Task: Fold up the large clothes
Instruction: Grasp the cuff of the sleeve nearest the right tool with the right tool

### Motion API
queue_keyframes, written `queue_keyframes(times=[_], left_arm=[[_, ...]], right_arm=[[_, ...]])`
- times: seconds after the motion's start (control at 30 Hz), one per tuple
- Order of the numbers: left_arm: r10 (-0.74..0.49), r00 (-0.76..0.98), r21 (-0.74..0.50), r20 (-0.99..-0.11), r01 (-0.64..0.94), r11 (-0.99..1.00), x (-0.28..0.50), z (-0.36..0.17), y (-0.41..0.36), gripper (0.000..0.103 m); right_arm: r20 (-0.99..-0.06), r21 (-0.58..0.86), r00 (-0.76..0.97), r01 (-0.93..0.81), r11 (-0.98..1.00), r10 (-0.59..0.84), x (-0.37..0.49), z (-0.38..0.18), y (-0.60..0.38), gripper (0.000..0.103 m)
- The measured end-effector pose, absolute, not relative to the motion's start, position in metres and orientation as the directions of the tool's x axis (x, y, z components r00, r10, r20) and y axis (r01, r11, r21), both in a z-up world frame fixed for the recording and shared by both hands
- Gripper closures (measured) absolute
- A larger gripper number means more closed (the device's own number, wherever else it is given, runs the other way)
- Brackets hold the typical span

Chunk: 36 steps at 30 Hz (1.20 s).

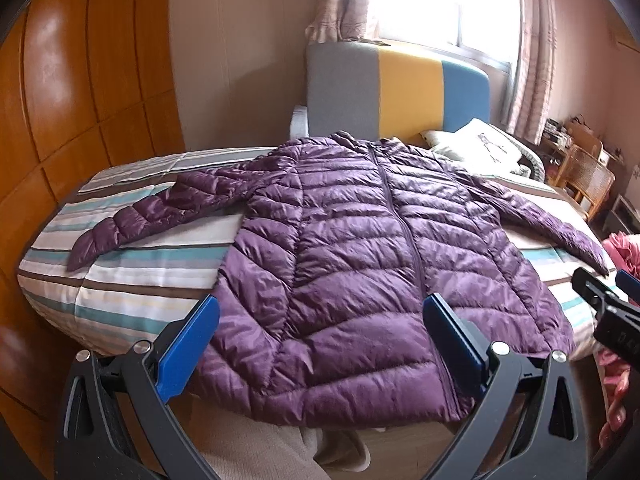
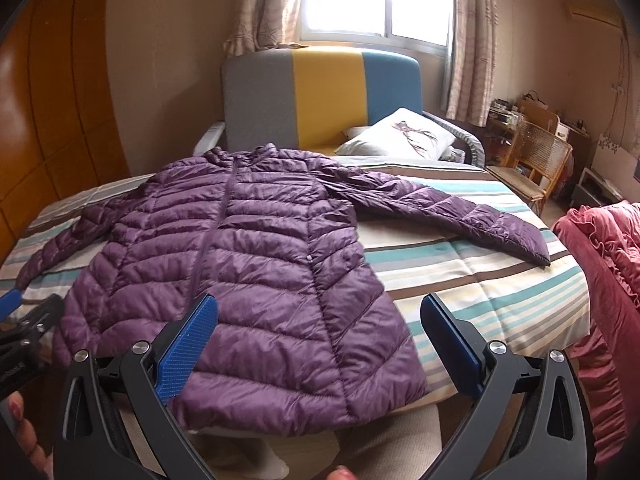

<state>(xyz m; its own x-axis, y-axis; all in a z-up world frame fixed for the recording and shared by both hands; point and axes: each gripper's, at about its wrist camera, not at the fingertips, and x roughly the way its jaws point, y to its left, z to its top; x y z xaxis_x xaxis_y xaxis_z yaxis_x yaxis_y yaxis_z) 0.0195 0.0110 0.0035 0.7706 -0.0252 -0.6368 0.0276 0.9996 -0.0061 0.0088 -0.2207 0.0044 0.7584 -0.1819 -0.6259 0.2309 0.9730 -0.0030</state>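
Note:
A purple quilted puffer jacket (image 1: pixel 352 248) (image 2: pixel 240 248) lies flat and zipped on the striped bed (image 1: pixel 132 284) (image 2: pixel 480 284), collar towards the headboard, both sleeves spread outward. Its hem hangs slightly over the near bed edge. My left gripper (image 1: pixel 320 312) hovers open above the hem's left half, blue pads apart, nothing between them. My right gripper (image 2: pixel 318 312) is open too, over the hem's right corner, holding nothing. Each gripper's tip shows at the edge of the other's view.
A grey, yellow and blue headboard (image 2: pixel 320 96) and a white pillow (image 2: pixel 400 140) sit at the far end. A wooden wardrobe (image 1: pixel 80 100) stands left. A pink ruffled blanket (image 2: pixel 600 264) lies right, with a wicker chair (image 2: pixel 536 160) beyond it.

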Motion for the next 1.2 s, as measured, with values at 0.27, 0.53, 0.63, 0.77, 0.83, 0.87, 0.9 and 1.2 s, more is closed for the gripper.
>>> queue_keyframes(times=[0.27,0.53,0.63,0.77,0.83,0.87,0.9,1.2], left_arm=[[0.010,0.699,0.025,-0.715,0.011,1.000,0.080,-0.025,0.031,0.002],[0.103,0.699,0.089,-0.708,-0.056,0.994,0.128,-0.043,0.040,0.002],[0.094,0.711,0.081,-0.697,-0.052,0.995,0.145,-0.043,0.042,0.002],[0.100,0.692,0.074,-0.715,-0.068,0.995,0.166,-0.047,0.045,0.002],[0.125,0.684,0.077,-0.719,-0.100,0.992,0.177,-0.049,0.049,0.002],[0.128,0.682,0.071,-0.720,-0.111,0.991,0.182,-0.051,0.052,0.002],[0.135,0.677,0.066,-0.724,-0.126,0.990,0.188,-0.053,0.055,0.002],[0.185,0.669,0.099,-0.720,-0.165,0.981,0.213,-0.068,0.069,0.002]], right_arm=[[-0.664,0.062,0.745,0.127,0.990,-0.054,0.059,-0.023,-0.253,0.003],[-0.776,0.062,0.607,0.345,0.937,-0.172,0.105,-0.056,-0.336,0.003],[-0.785,0.130,0.586,0.471,0.873,-0.200,0.114,-0.066,-0.385,0.003],[-0.788,0.243,0.569,0.637,0.732,-0.233,0.118,-0.080,-0.456,0.010],[-0.794,0.280,0.554,0.698,0.659,-0.250,0.118,-0.087,-0.486,0.029],[-0.795,0.295,0.550,0.719,0.630,-0.256,0.119,-0.091,-0.497,0.030],[-0.797,0.307,0.544,0.740,0.599,-0.262,0.118,-0.093,-0.507,0.030],[-0.780,0.489,0.562,0.821,0.295,-0.273,0.105,-0.119,-0.571,0.040]])
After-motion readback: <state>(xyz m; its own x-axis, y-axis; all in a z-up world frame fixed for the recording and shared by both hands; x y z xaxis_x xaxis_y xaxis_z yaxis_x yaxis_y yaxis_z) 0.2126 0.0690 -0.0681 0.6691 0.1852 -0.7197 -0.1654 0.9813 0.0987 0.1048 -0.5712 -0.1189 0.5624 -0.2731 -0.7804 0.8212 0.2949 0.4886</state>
